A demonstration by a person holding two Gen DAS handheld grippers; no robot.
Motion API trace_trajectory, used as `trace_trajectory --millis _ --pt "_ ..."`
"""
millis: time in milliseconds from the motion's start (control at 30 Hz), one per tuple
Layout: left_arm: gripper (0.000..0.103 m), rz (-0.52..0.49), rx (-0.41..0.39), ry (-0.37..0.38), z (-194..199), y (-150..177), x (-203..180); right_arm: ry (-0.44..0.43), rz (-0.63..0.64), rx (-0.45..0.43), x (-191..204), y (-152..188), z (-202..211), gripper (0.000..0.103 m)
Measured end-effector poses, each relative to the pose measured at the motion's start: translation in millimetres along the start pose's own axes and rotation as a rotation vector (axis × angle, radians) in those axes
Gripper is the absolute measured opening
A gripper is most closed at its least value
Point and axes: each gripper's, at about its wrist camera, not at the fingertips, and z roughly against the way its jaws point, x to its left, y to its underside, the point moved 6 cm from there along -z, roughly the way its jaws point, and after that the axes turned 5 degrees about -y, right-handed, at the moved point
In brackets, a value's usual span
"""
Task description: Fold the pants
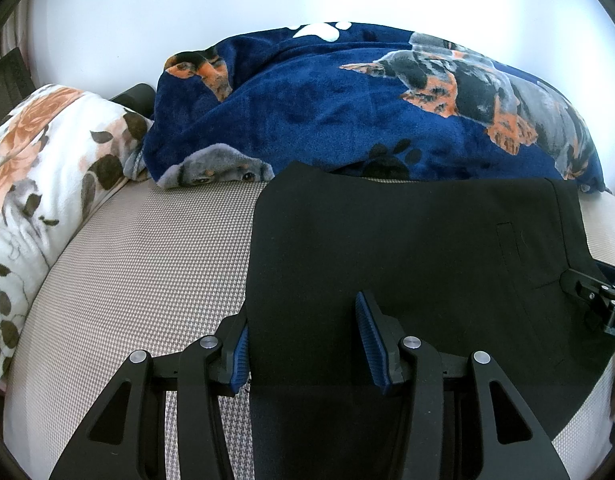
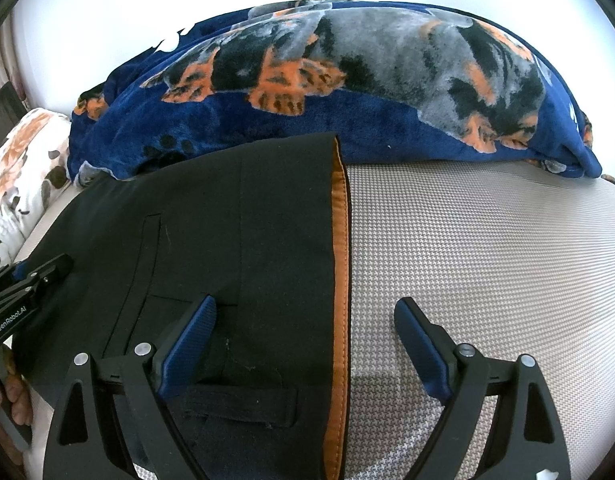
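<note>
Grey woven bedding (image 1: 139,264) carries the black pants (image 1: 407,248), folded flat below a blue dog-print blanket (image 1: 307,112), with a floral pillow (image 1: 47,168) to the left. From the left wrist, the left gripper (image 1: 303,340) gapes wide astride the pants' left edge. From the right wrist, the right gripper (image 2: 303,344) spreads wide across the orange-lined waistband (image 2: 339,280).
</note>
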Motion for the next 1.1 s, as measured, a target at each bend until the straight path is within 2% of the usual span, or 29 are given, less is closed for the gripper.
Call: trace_trajectory --millis 1100 --pt "0.049 0.0 0.0 -0.002 -0.2 -0.1 -0.3 0.009 0.004 -0.003 0.3 -0.1 -0.6 0.09"
